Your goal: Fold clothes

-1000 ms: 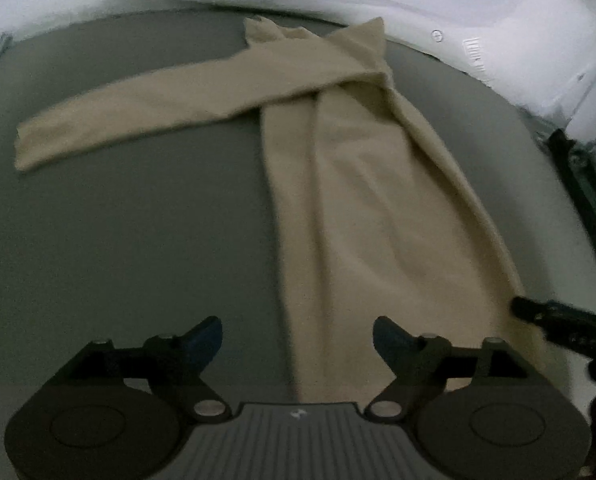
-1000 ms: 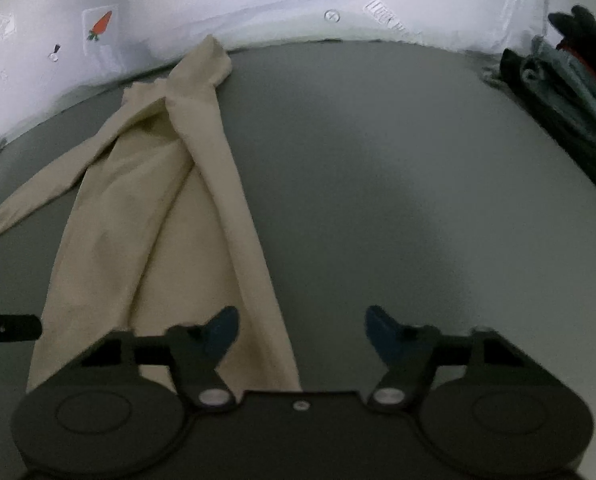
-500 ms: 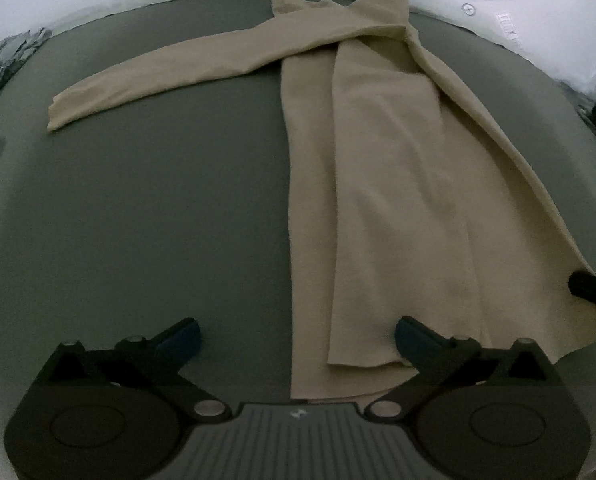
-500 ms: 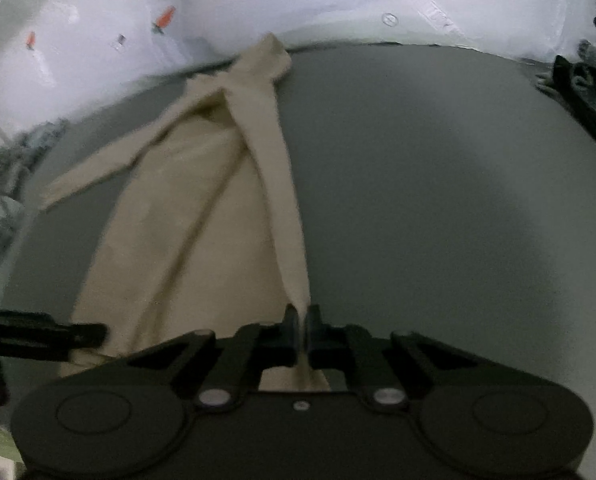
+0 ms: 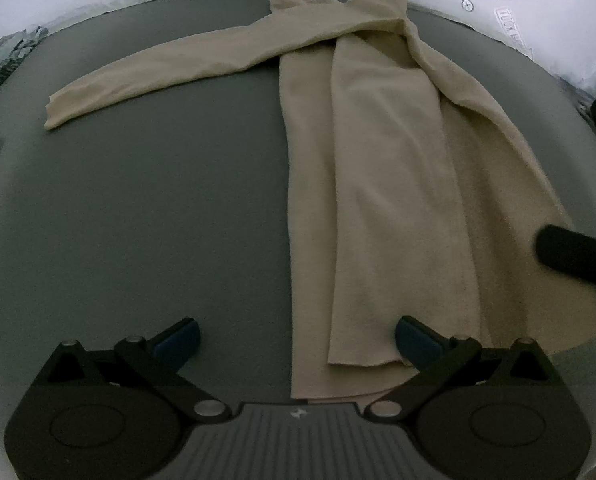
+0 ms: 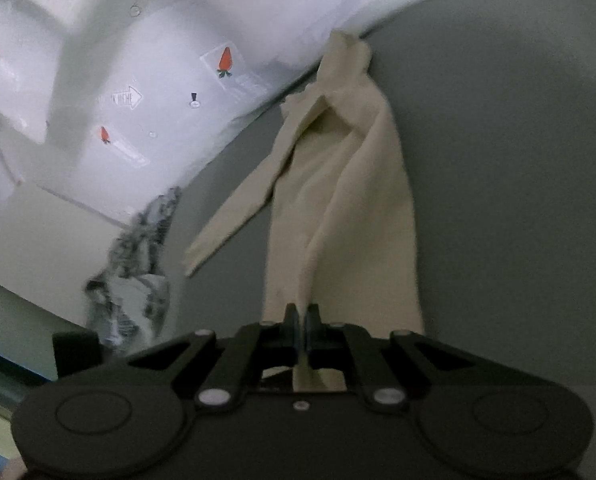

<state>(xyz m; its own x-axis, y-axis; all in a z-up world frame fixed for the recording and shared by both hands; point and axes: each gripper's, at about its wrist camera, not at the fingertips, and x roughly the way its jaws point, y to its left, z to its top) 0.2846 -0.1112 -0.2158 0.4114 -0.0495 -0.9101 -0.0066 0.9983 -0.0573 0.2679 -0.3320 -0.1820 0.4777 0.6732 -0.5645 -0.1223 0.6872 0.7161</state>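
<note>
right gripper (image 6: 302, 322) newly clamped on beige garment (image 6: 362, 216), lifted

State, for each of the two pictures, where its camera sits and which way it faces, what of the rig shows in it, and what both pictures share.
Left wrist: on the left gripper, looking steeply down its wide-open fingers at the beige garment on the grey table; the right gripper's tip shows at the right edge.
Right wrist: on the right gripper, tilted, its pads pinching the garment's near end; white sheet behind.
Shared: the garment, the table.
</note>
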